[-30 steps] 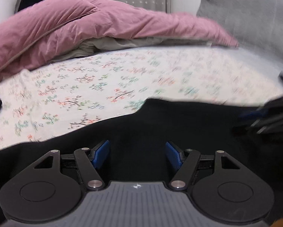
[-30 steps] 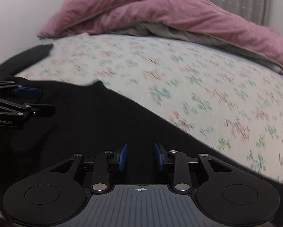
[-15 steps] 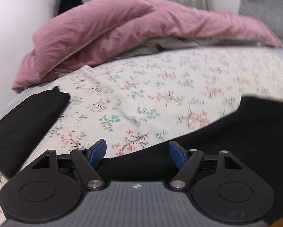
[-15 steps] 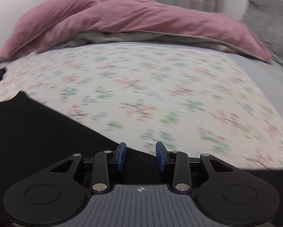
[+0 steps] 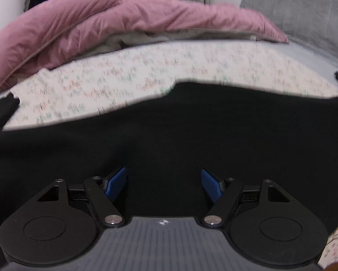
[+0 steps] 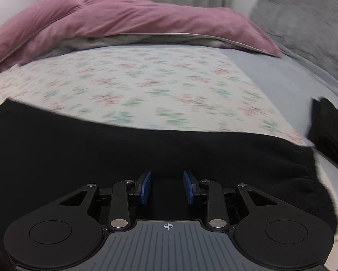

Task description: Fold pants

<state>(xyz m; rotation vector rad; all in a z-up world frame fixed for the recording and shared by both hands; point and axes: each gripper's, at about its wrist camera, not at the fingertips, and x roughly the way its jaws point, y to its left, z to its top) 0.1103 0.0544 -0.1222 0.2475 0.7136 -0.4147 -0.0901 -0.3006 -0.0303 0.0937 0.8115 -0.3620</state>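
A bed with a floral sheet point(image 5: 191, 67) is seen; black pants point(image 5: 169, 140) are spread across the lower frame beneath the wide-open left gripper point(image 5: 164, 184) and the empty, narrowly parted right gripper point(image 6: 167, 187).

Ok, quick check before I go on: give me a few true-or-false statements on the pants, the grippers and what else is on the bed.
1. The pants are black. True.
2. The left gripper is clamped on fabric. False: its jaws stand wide apart, with nothing pinched between them.
3. A pink duvet is bunched at the far side of the bed. True.
4. The pants lie on a plain blue sheet. False: they lie on a floral sheet.
5. The right gripper stands narrower than the left. True.
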